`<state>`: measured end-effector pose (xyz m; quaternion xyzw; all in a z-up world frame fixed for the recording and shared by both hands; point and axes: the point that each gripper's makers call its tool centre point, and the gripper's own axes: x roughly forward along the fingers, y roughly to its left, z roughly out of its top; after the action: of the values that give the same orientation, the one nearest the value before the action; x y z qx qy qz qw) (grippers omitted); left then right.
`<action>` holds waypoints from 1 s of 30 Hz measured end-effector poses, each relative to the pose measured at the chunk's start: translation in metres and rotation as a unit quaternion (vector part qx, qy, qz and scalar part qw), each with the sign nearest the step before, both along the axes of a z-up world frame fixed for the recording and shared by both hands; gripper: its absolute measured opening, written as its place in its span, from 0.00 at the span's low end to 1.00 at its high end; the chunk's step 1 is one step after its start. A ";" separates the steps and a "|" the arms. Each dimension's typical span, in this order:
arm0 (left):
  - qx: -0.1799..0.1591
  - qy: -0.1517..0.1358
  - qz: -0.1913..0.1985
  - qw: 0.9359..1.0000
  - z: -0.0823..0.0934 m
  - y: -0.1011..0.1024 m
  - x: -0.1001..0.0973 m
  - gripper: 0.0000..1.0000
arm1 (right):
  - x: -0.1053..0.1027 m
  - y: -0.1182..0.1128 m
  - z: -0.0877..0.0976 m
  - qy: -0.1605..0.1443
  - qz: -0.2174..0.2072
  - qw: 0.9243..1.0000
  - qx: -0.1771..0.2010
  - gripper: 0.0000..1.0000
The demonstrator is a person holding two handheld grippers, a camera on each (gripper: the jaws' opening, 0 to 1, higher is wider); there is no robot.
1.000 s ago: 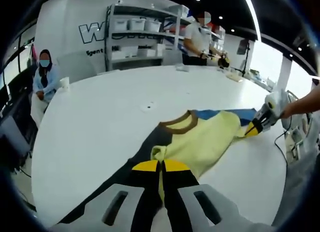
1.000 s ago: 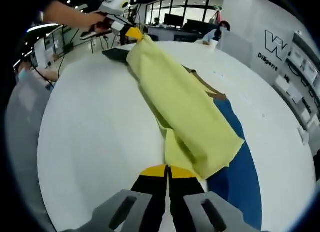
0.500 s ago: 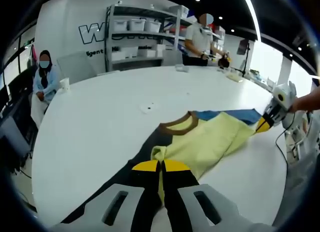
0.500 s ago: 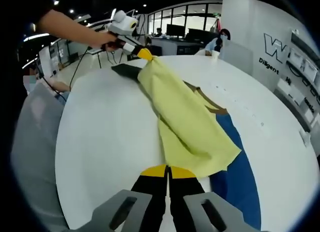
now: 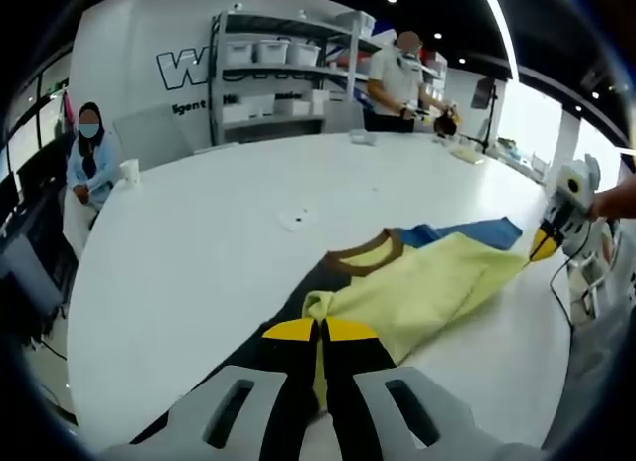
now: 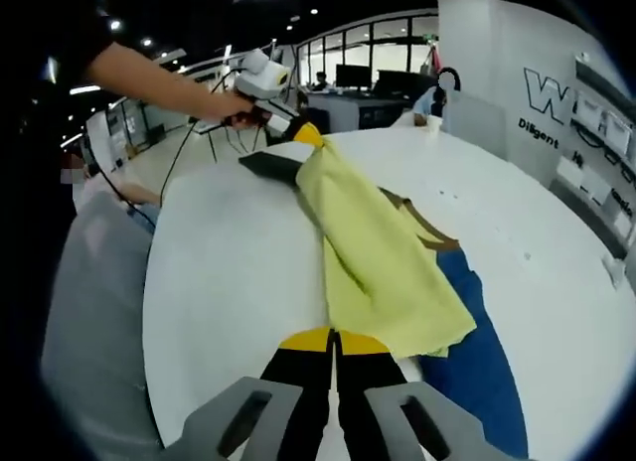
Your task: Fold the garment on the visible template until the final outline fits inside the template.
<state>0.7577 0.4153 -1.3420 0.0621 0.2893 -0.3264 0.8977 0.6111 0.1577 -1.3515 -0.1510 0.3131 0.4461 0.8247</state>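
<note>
- Garment (image 5: pixel 427 292): yellow, brown collar, folded lengthwise, stretched between the two tools, lower part draped on the bench (image 5: pixel 219 232).
- Template (image 6: pixel 477 362): blue and dark sheet flat on the bench, under the garment; blue end (image 5: pixel 477 230) showing past the yellow cloth.
- Left tool (image 5: pixel 318 332): yellow-tipped jaws together, clamped on one end of the garment; seen from the right gripper view (image 6: pixel 303 135), held by a hand (image 6: pixel 234 108).
- Right tool (image 6: pixel 333 342): jaws together, clamped on the opposite end; seen from the left gripper view (image 5: pixel 542 244).
- Bench: white, round.
- Surroundings: shelving (image 5: pixel 288 69) with bins; seated person (image 5: pixel 87 158); standing person (image 5: pixel 397 83).
</note>
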 end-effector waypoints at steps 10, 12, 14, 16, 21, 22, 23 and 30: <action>0.003 -0.016 -0.003 1.000 0.008 0.000 0.005 0.02 | 0.011 0.004 0.053 -0.031 -0.003 0.999 0.039 0.00; 0.003 -0.019 -0.003 1.000 0.009 0.000 0.006 0.02 | 0.012 0.005 0.062 -0.039 0.000 0.998 0.042 0.00; 0.003 -0.025 -0.001 1.000 0.012 0.001 0.007 0.02 | 0.013 0.006 0.069 -0.042 0.000 0.998 0.050 0.00; 0.002 -0.031 0.004 1.000 0.015 0.002 0.010 0.02 | 0.013 0.007 0.075 -0.046 0.000 0.997 0.057 0.00; 0.005 -0.036 0.004 0.999 0.016 0.002 0.010 0.02 | 0.003 0.012 0.082 -0.044 0.003 0.997 0.071 0.00; 0.007 -0.035 0.002 0.999 0.015 0.001 0.009 0.02 | 0.001 0.013 0.080 -0.043 0.005 0.997 0.069 0.00; 0.007 -0.032 0.002 0.999 0.014 0.001 0.008 0.02 | -0.002 0.013 0.077 -0.039 0.007 0.997 0.067 0.00; 0.019 -0.025 -0.013 0.999 0.005 -0.002 -0.001 0.03 | -0.012 0.006 0.057 -0.023 0.004 0.998 0.058 0.00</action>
<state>0.7571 0.4134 -1.3368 0.0908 0.2720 -0.3312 0.8989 0.5989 0.1635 -1.2948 -0.1142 0.2674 0.4630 0.8373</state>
